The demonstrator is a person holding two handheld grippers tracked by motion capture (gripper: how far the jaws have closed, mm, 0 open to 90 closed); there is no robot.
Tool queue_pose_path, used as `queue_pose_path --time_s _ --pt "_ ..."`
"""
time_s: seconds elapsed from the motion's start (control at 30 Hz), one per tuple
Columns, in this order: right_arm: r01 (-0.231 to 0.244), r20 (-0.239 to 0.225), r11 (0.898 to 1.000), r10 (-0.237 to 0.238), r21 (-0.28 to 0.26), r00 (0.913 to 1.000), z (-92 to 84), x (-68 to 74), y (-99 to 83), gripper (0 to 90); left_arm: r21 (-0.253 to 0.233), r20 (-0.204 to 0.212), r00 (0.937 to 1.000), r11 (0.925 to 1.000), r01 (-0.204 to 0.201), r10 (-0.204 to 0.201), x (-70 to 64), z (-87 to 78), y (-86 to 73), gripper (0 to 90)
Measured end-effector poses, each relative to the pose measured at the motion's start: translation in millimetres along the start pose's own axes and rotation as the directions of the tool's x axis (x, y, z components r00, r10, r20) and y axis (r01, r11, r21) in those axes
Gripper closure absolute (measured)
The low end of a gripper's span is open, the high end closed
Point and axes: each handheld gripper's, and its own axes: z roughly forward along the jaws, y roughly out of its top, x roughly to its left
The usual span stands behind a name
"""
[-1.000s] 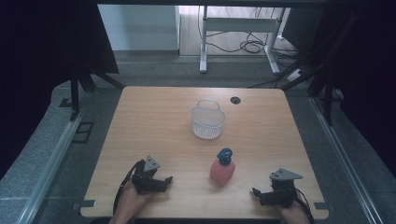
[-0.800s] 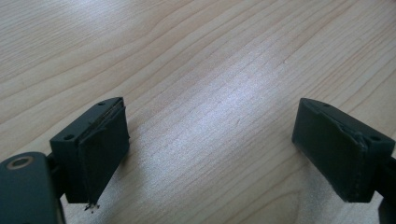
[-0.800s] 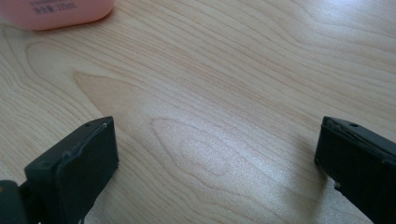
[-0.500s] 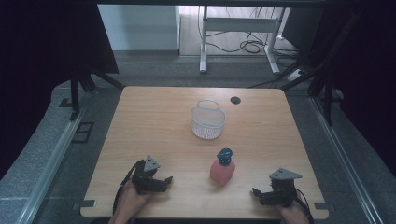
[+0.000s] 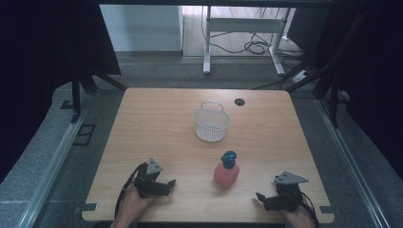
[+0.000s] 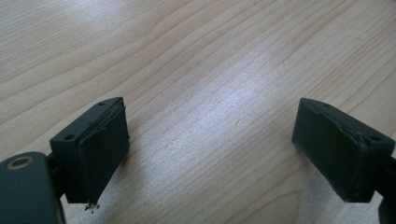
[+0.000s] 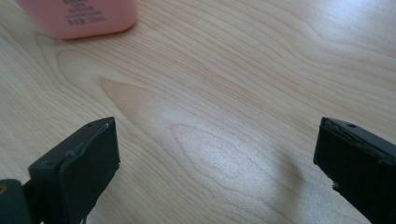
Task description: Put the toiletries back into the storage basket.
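Squat pink plastic bottle with a dark blue cap (image 5: 226, 170) standing lower centre of the high view on the pale wooden worktop (image 5: 157, 123), below the clear mesh basket (image 5: 211, 123). Probably light, stiff, a bit slick, so best pinched across the flat body. Left hand-held gripper (image 5: 167, 185) and right hand-held gripper (image 5: 261, 199) both gaping wide, holding nothing.

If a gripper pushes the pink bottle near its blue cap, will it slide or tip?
The pink bottle stands upright and is taller than its base, so a high push would probably tip it. Its body looks smooth, perhaps slippery. Pushed low, it would likely slide on the table.
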Motion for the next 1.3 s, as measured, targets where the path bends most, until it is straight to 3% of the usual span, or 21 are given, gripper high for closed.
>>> queue_pose_path --time_s 0.33,0.67,1.0,1.3 --pt "0.028 -0.035 0.999 -0.028 -0.015 0.999 -0.6 5.6 3.8 0.0 0.0 0.0 1.0 1.0 0.0 0.0 0.0 0.0 0.0 10.3" --pt "0.02 -0.065 0.999 -0.024 -0.05 0.9976 -3.6 8.8 9.7 0.0 0.0 0.0 1.0 1.0 0.0 0.0 0.0 0.0 0.0 10.3" --pt "0.001 -0.128 0.997 -0.011 -0.079 0.9917 -8.2 13.6 19.2 0.0 0.001 0.0 1.0 1.0 -0.001 0.001 0.0 -0.1 0.0 10.3" --pt "0.011 -0.137 0.997 -0.022 -0.081 0.9903 -7.9 18.0 27.0 0.0 -0.001 0.0 1.0 1.0 0.0 0.0 -0.1 0.0 0.0 10.3"
